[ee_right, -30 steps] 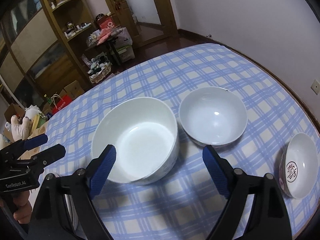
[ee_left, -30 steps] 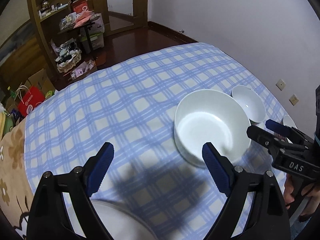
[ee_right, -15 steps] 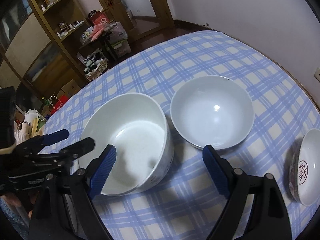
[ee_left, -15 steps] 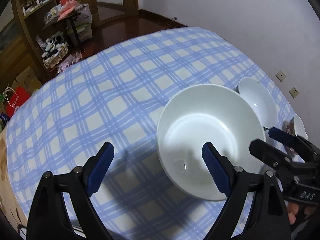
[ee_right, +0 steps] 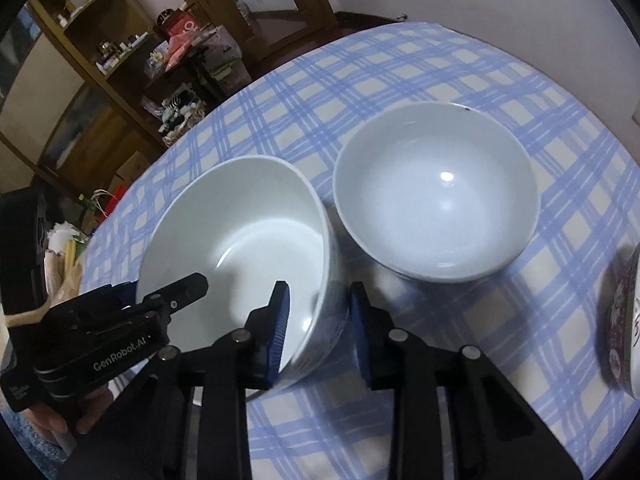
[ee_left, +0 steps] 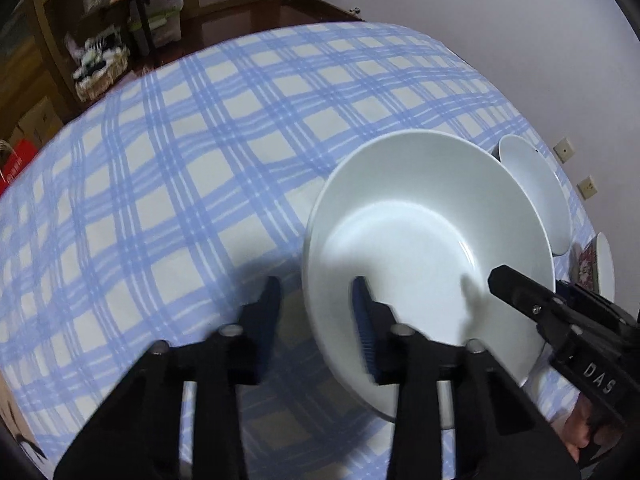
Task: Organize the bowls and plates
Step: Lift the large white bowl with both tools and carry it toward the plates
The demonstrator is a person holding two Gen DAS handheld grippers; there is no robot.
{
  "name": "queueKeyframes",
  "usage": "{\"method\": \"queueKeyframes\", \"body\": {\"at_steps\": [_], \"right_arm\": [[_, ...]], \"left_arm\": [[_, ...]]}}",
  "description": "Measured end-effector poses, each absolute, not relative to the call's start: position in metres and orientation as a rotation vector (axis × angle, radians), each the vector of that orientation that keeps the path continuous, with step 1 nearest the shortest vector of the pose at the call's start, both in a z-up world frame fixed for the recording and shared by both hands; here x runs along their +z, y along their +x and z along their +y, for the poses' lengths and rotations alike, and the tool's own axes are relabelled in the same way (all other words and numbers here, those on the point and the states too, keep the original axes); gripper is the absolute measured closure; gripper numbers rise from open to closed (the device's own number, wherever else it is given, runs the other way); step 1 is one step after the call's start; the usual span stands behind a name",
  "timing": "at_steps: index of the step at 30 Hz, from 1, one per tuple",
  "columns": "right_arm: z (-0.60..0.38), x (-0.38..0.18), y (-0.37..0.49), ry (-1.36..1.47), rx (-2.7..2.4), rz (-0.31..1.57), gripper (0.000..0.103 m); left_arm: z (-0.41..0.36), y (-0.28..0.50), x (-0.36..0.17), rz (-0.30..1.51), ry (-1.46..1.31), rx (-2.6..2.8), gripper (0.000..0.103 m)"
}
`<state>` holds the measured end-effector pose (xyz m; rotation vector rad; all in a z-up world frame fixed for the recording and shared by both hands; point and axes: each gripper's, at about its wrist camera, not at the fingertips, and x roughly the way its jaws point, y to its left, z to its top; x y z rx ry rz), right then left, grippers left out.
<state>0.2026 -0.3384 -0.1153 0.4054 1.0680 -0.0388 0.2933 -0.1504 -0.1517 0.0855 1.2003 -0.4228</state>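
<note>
Checked tablecloth (ee_left: 200, 184), mid-table: large white bowl (ee_left: 424, 248) beside second bowl (ee_right: 436, 208). My left gripper (ee_left: 316, 316) and right gripper (ee_right: 316, 320), wide a second ago, now closing astride opposite rims; two-handed lift looks imminent.

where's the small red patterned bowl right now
The red patterned bowl sits at the far right edge of the right wrist view, on the checked tablecloth, just right of the medium white bowl.
</note>
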Motion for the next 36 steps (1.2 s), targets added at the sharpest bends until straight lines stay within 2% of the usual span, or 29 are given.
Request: {"method": "queueKeyframes", "body": {"at_steps": [1, 2, 12, 29, 36], "right_arm": [[-0.337, -0.115, 0.203, 0.393, -0.042, 1.070, 0.073], [-0.337, -0.115, 0.202, 0.380, -0.049, 1.073, 0.074], [-0.331, -0.105, 0.192, 0.320, -0.083, 1.071, 0.087], [-0.317, -0.055, 0.125, 0.272, -0.061, 1.020, 0.088], [-0.317, -0.057, 0.101, 0.271, -0.051, 1.034, 0.088]], "left_arm": [[-0.150, 0.293, -0.153, 1.214, 0.074, -0.428, 0.085], [-0.151, 0.291, -0.154, 1.222, 0.073, -0.424, 0.087], [-0.150, 0.266, -0.141, 1.218, 0.130, -0.384, 0.089], [-0.138, 0.191, -0.104, 1.205, 0.118, -0.365, 0.088], [-0.137, 0.162, -0.107, 1.199, 0.120, -0.349, 0.088]]}}
